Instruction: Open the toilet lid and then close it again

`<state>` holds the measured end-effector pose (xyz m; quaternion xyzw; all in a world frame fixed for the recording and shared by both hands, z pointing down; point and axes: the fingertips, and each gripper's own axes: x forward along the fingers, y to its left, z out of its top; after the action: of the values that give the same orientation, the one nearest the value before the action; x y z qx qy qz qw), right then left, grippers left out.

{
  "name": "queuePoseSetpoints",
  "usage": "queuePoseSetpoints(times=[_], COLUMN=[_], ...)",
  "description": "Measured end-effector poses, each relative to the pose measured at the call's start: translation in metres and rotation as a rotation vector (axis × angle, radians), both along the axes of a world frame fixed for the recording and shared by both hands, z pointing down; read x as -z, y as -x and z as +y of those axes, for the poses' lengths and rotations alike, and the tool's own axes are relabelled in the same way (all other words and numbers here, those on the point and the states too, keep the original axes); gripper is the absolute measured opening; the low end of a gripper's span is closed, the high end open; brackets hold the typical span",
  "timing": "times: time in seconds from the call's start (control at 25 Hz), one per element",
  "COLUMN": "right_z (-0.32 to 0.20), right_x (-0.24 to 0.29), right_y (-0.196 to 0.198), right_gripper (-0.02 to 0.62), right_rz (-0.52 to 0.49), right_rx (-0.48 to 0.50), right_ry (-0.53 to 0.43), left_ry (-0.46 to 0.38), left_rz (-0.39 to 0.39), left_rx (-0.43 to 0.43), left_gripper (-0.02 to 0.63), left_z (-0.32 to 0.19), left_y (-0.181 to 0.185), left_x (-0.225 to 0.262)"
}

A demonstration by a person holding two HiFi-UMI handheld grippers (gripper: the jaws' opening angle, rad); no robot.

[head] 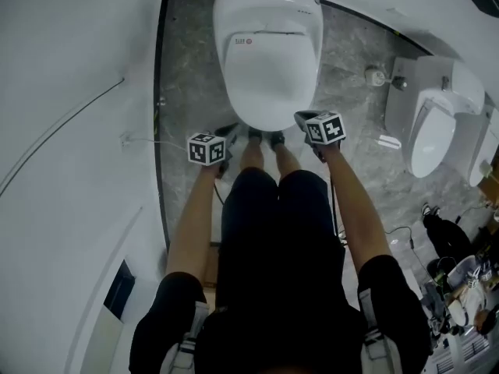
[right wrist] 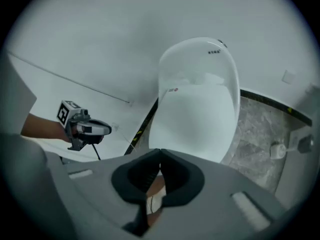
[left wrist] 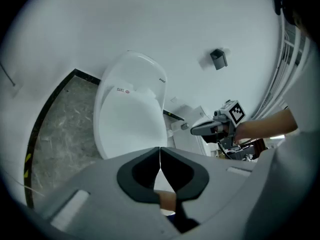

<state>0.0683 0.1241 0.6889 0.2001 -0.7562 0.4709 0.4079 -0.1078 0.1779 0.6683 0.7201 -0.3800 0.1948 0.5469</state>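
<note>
Head view: the closed lid (head: pixel 267 61) lies just beyond both grippers, long axis running away from you, with your left gripper (head: pixel 228 133) off its near-left edge and your right gripper (head: pixel 301 118) at its near-right, slightly nearer. Both jaws are pressed together, empty. The lid's front lip blends white on white, so contact is unclear.

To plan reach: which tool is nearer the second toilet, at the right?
Right. The right tool is on the second toilet's side of the near toilet; the left tool, opposite.
</note>
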Motion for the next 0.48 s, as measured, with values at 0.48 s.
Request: queuePoseSetpoints(times=[0.48], right_z=[0.003], right_x=[0.183], right_y=[0.019], right_gripper=[0.003], right_rz=[-0.182], right_rx=[0.302], right_ry=[-0.398], left_ry=[-0.266], left_rz=[0.022], left_rx=[-0.126], left_gripper=[0.009], left_z=[-0.011], left_y=[-0.065], left_x=[0.149])
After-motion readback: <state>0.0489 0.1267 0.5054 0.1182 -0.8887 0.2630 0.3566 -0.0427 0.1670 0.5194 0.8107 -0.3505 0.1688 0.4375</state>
